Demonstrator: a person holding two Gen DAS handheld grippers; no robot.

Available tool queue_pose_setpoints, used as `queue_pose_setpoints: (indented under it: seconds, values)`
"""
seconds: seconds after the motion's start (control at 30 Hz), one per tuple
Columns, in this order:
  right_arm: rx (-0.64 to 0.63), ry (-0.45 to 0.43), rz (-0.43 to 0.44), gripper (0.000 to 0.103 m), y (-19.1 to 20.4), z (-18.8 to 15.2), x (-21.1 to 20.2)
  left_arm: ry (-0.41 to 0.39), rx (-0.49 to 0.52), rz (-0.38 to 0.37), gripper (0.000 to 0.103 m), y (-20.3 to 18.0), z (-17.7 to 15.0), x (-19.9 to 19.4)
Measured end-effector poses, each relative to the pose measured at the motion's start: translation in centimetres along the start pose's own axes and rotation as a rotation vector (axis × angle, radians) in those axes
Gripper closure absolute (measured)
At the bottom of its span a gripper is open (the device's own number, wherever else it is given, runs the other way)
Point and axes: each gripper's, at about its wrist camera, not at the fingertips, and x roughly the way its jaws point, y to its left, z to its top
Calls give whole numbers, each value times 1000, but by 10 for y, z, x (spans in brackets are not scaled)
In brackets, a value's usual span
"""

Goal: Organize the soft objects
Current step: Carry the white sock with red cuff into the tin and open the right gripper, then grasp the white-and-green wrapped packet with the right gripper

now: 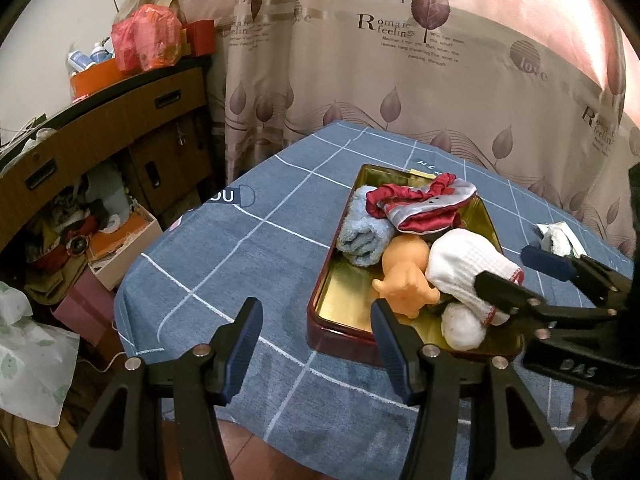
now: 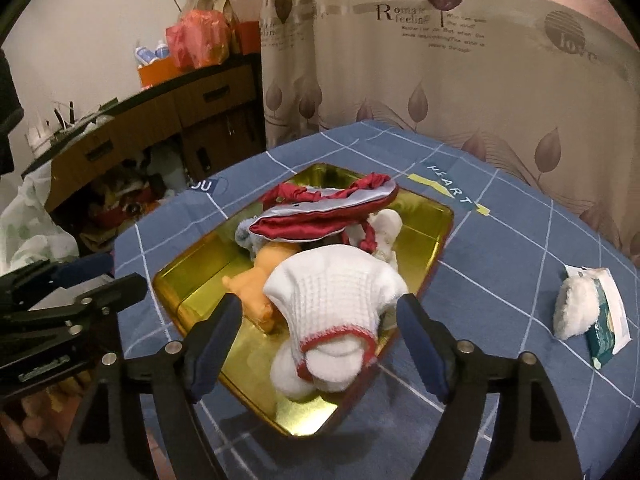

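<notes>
White knit sock bundle with red cuff (image 2: 336,304) between spread right fingers (image 2: 224,340), unclamped; soft, light, squashes easily — pinch mid-body. Left fingers (image 1: 244,344) apart, empty.

A lived-in home room is shown. A leaf-printed curtain (image 1: 420,80) is hung behind a surface (image 1: 240,248) covered with checked cloth. A cluttered wooden cabinet (image 1: 120,128) is seen beside it.

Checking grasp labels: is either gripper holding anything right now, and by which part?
Nothing held. The right gripper is open, its fingers either side of the white sock in the tray, not closed on it. The left gripper is open and empty.
</notes>
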Motion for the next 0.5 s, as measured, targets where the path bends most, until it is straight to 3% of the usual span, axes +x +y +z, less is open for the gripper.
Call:
queue_pose_setpoints:
  seconds: [0.3,0.5]
  values:
    - [94,-25,-45,24,-49,-9,-26,-7,11,5,45,0,1,-1]
    - [210,-23,-180,21,-122,-25,-35,-10,15,12,45,0,1,-1]
